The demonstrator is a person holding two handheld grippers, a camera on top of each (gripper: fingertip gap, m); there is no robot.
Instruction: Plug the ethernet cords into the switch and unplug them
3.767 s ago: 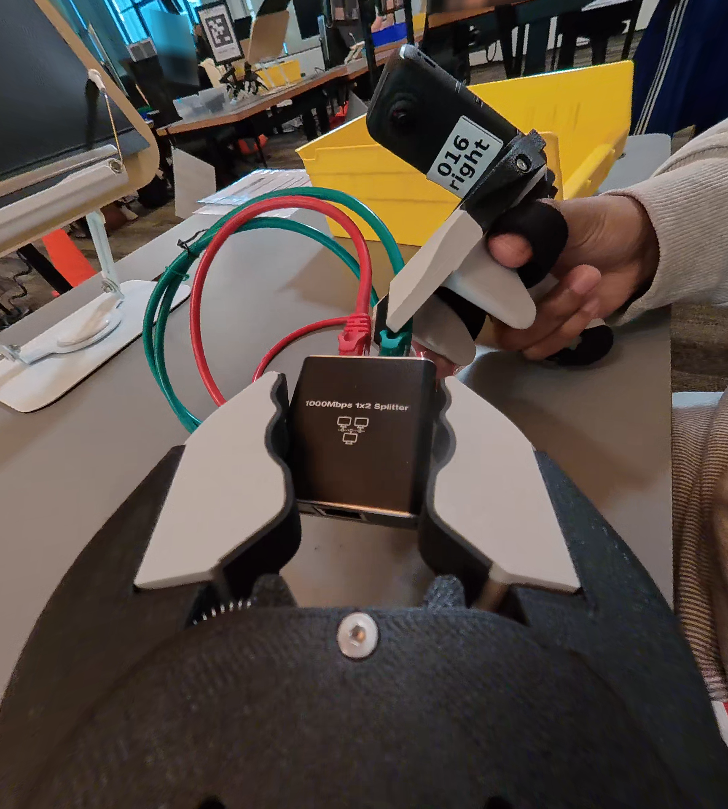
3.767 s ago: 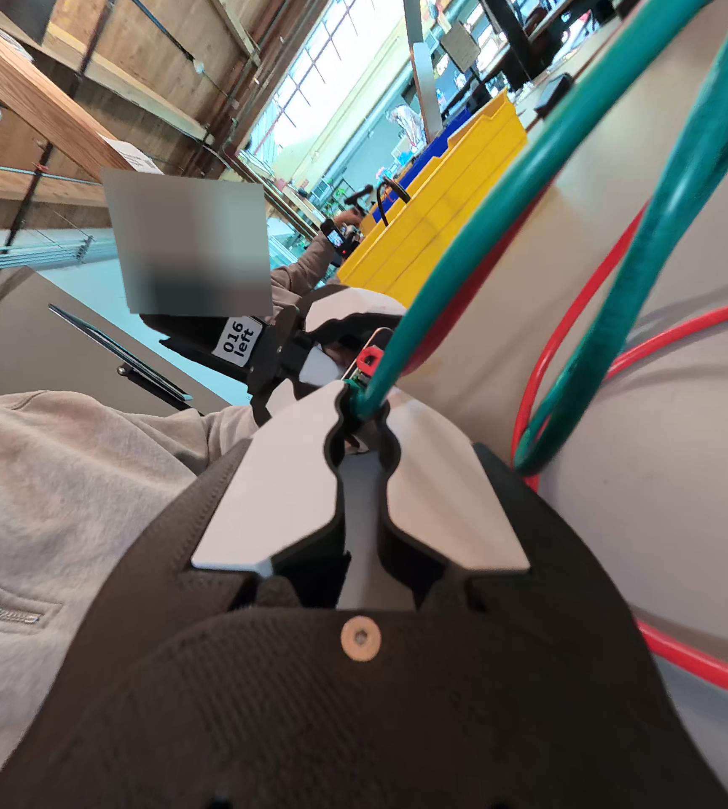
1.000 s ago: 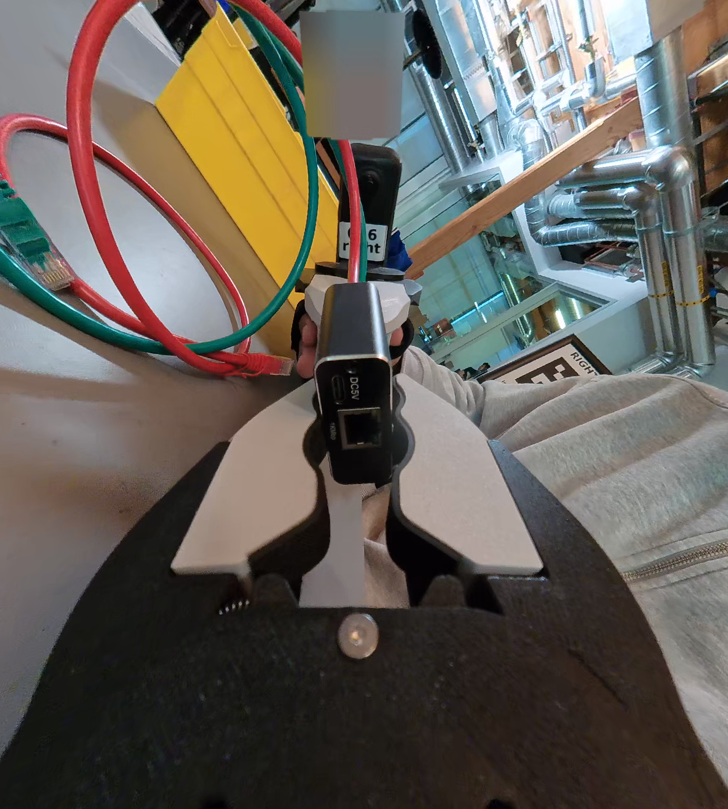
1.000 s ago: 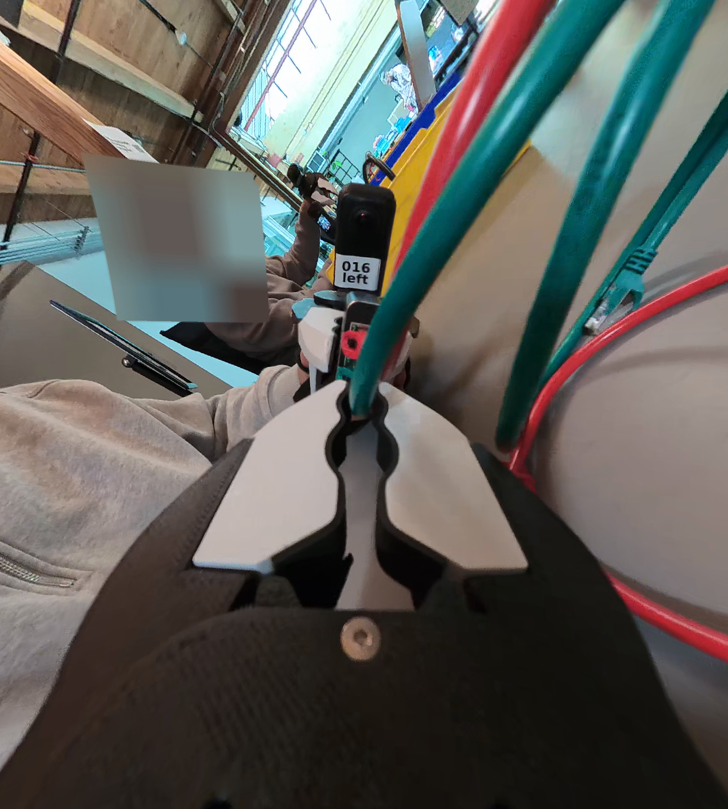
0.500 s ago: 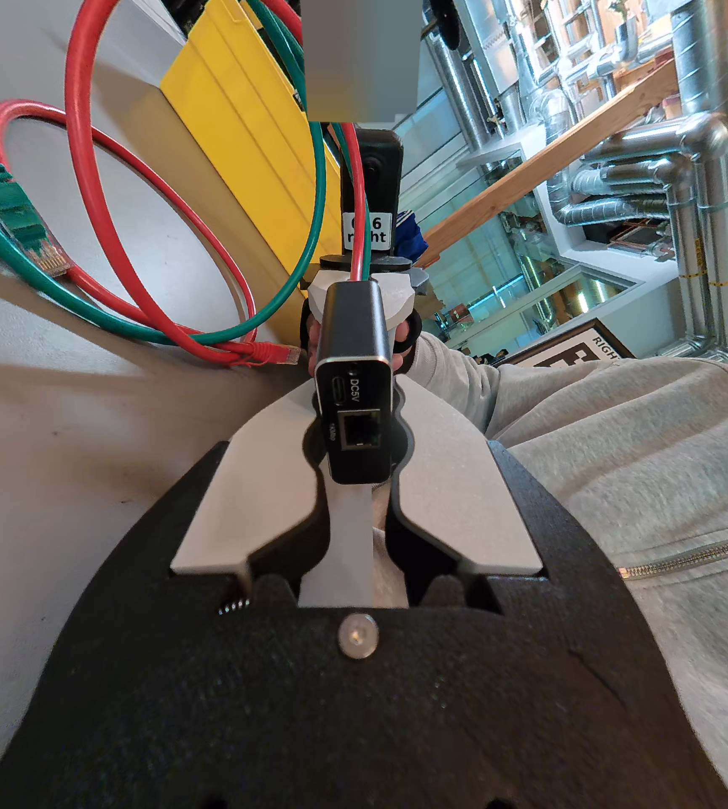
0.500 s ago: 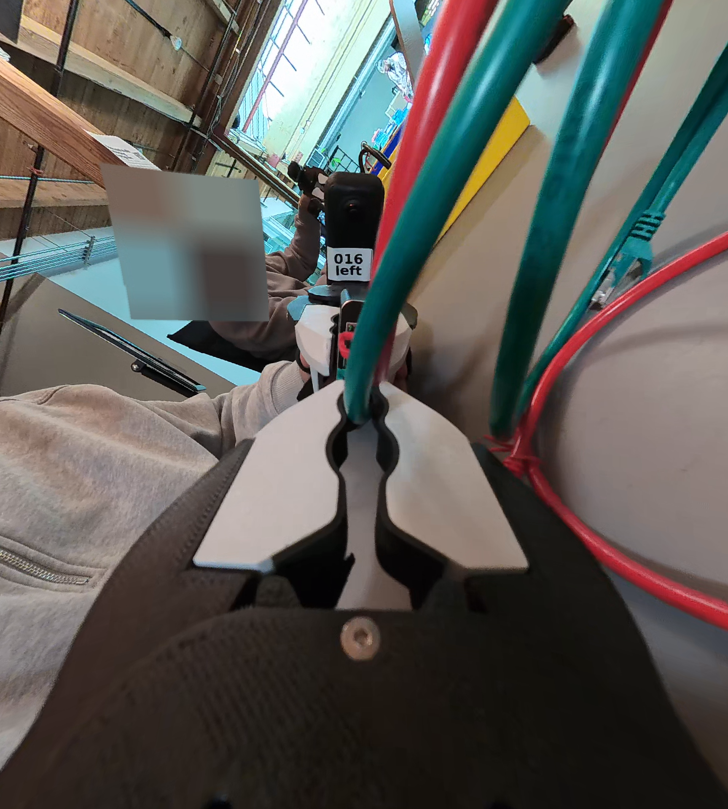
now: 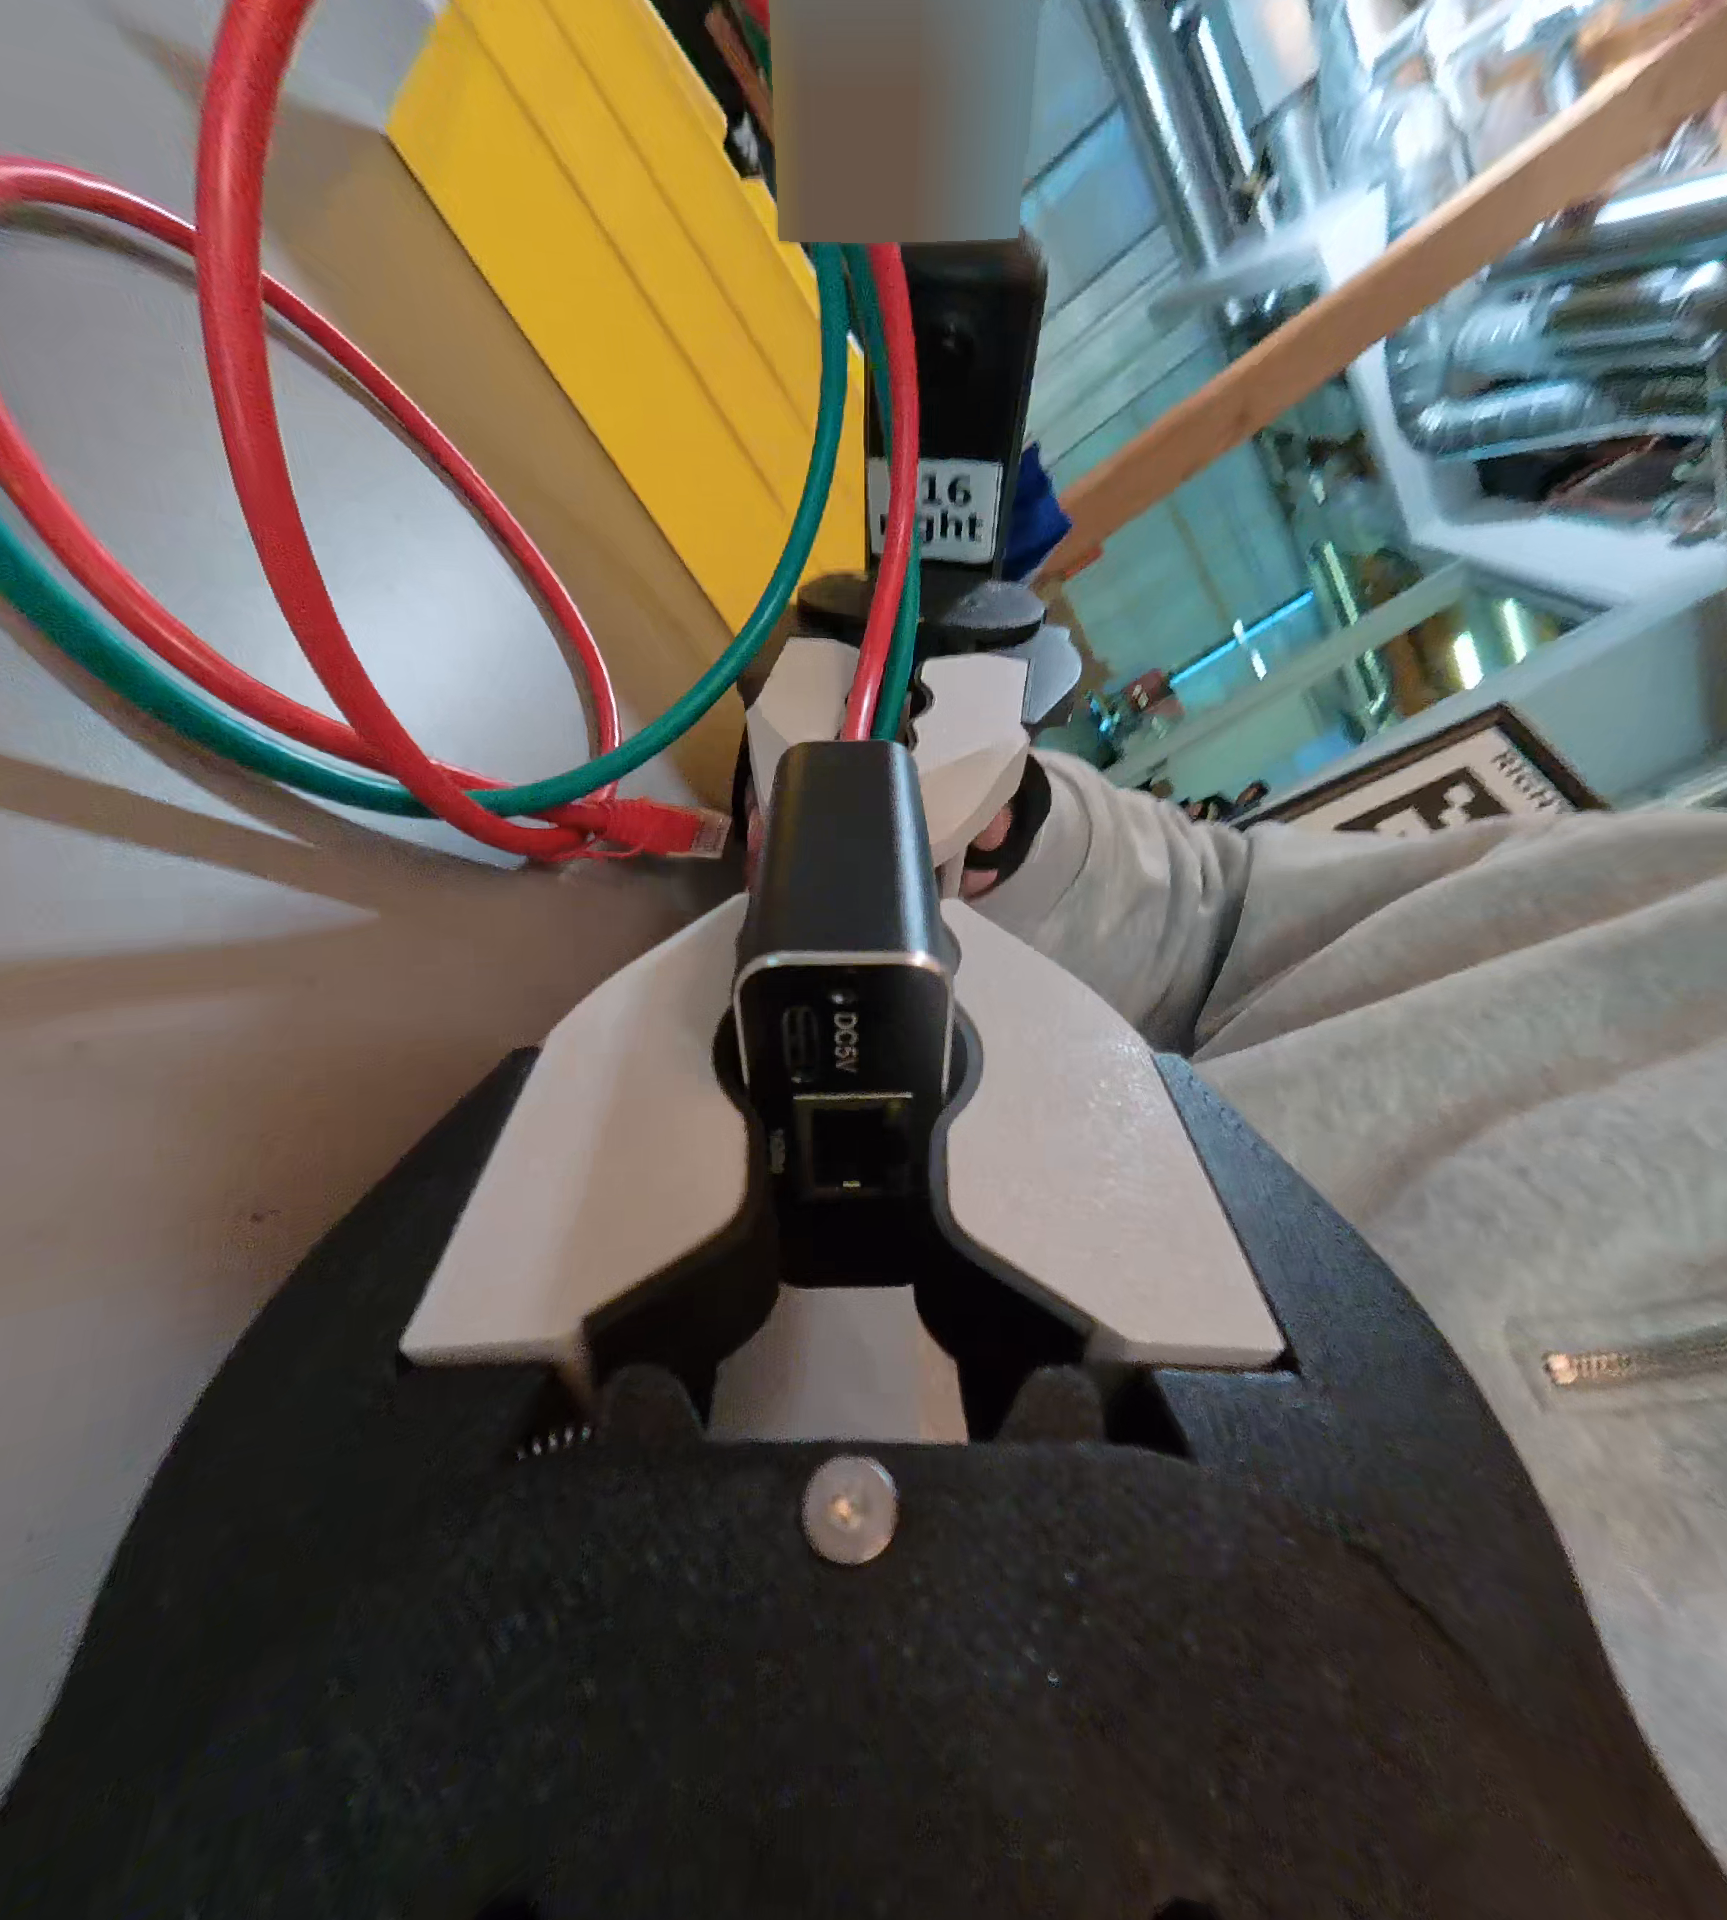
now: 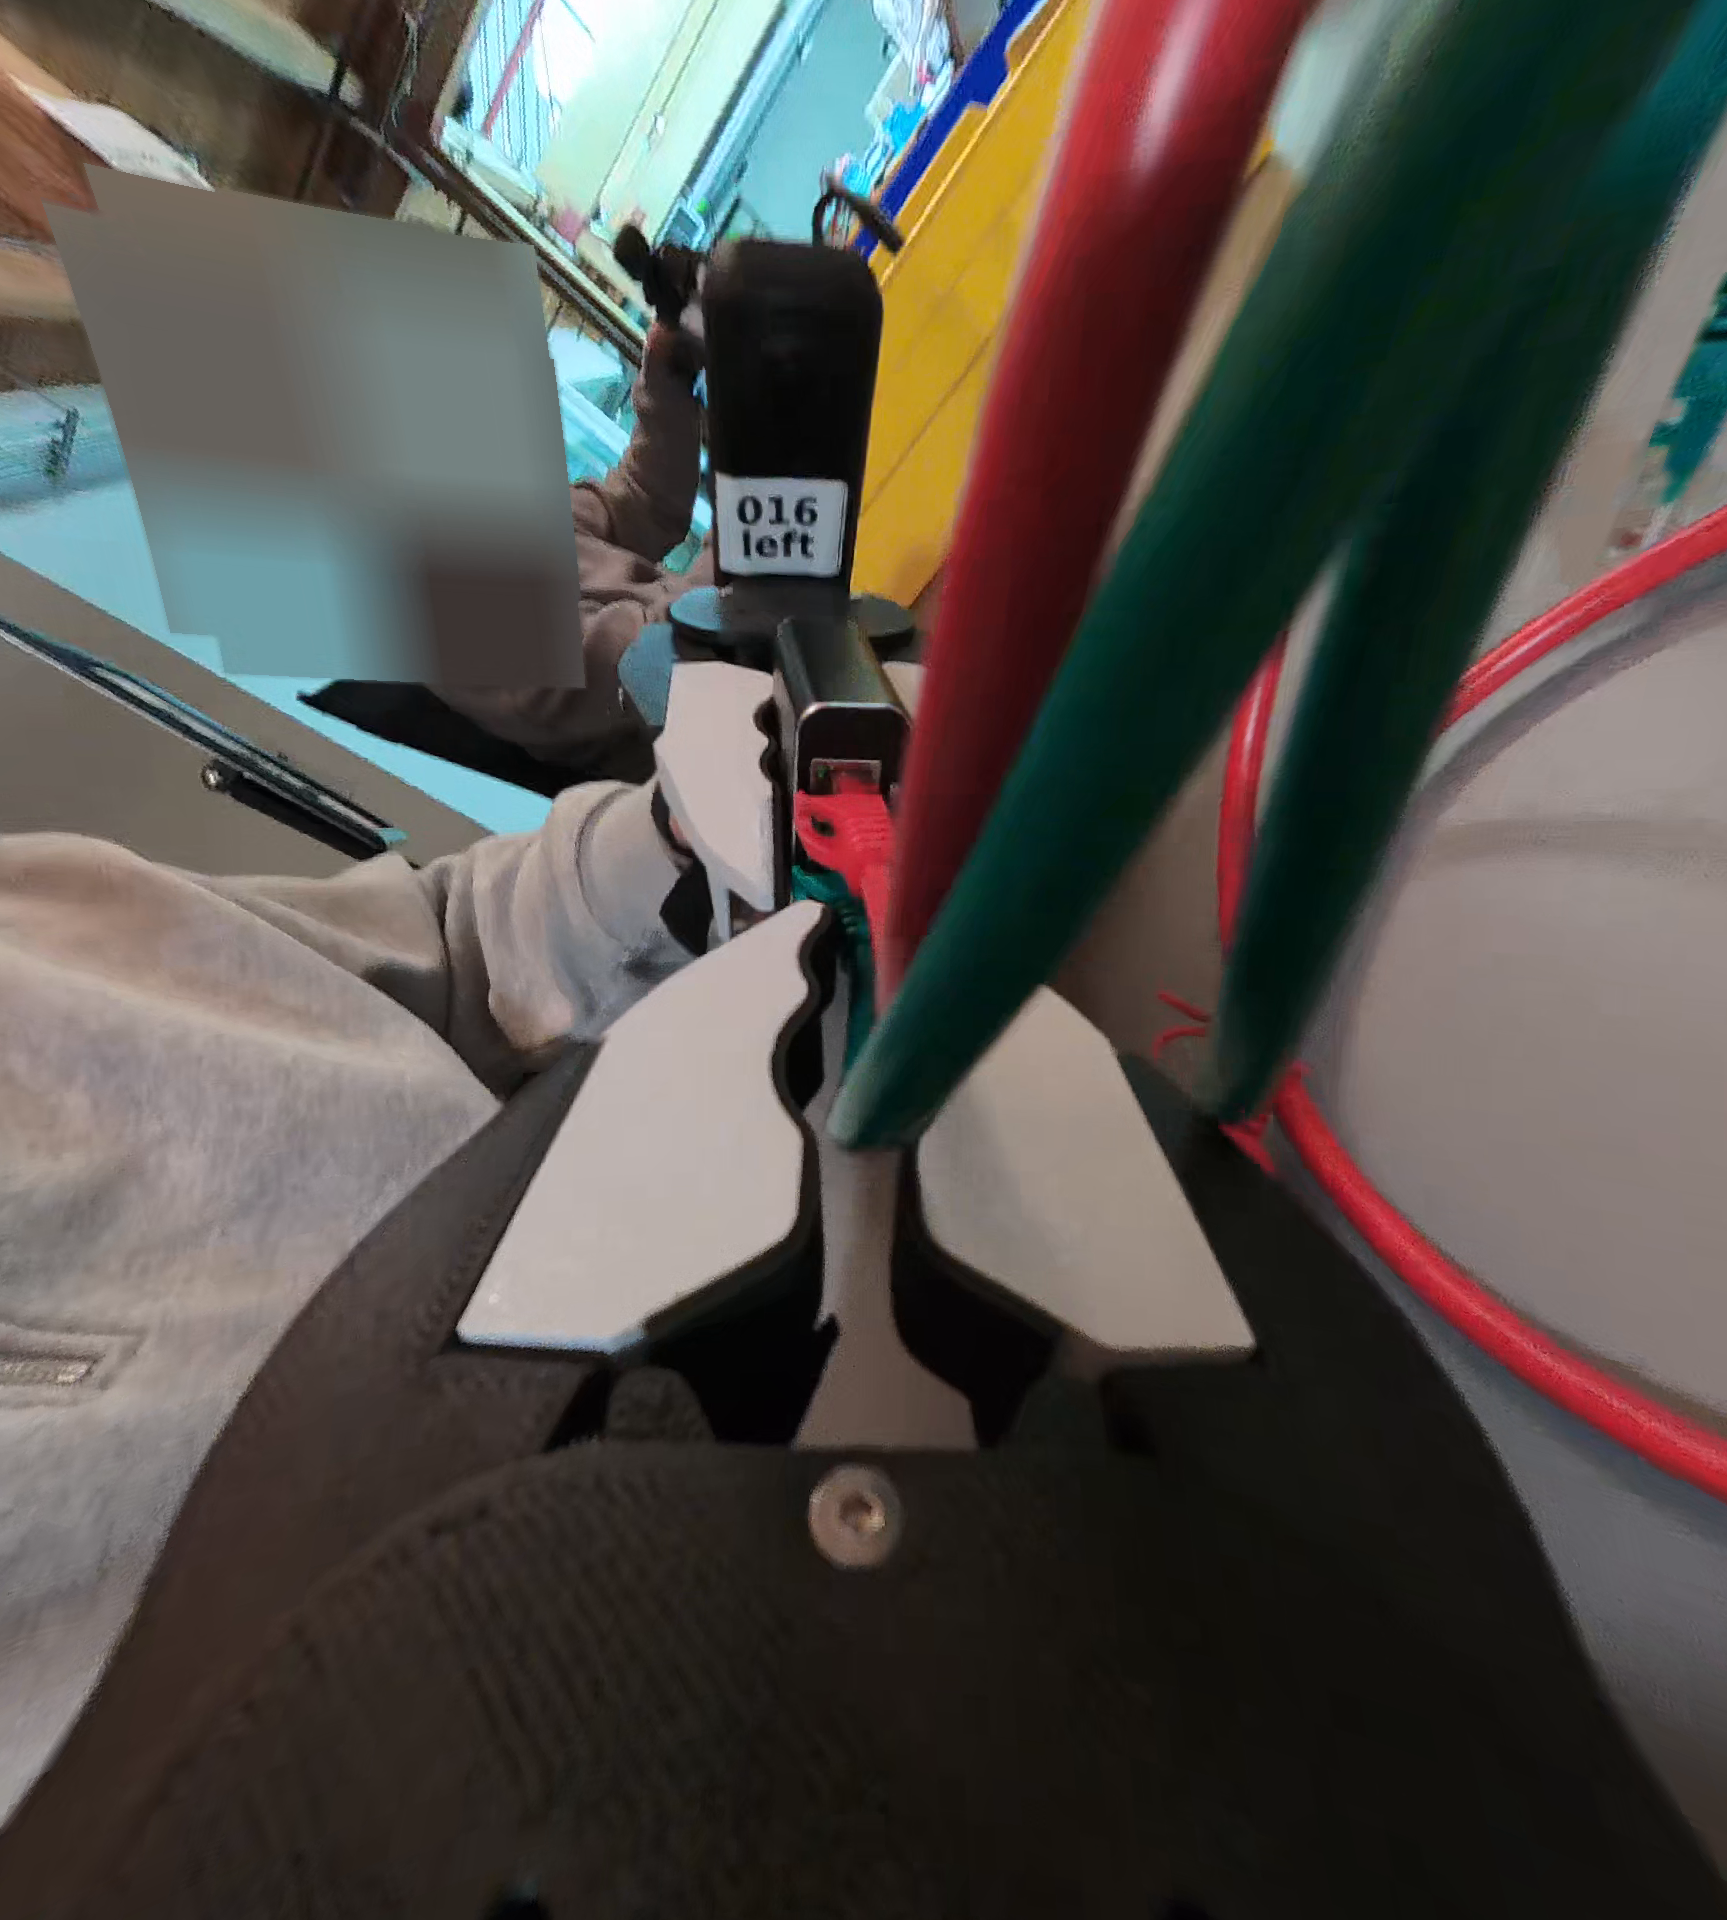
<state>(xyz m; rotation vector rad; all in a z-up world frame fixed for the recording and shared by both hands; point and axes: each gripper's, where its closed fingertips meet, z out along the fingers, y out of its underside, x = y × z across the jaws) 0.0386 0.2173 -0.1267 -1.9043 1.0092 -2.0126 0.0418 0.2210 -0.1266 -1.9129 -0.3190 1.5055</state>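
Firstly, left wrist view: the left hand-held gripper (image 7: 843,1049) is clamped on one black switch (image 7: 838,935), its near end showing one vacant port. One red cord (image 7: 246,395) and one green cord (image 7: 817,436) loop over the grey surface (image 7: 111,1143) beside one yellow bin (image 7: 620,260).

Right wrist view: the right hand-held gripper (image 8: 864,1060) pinches the green cord (image 8: 1129,748); the red cord's plug (image 8: 838,821) appears seated in the switch (image 8: 838,696), though blur limits certainty.

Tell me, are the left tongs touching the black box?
Touching. The left wrist view shows the left tongs shut on the black switch, both grey fingers pressed against its sides with no gap.
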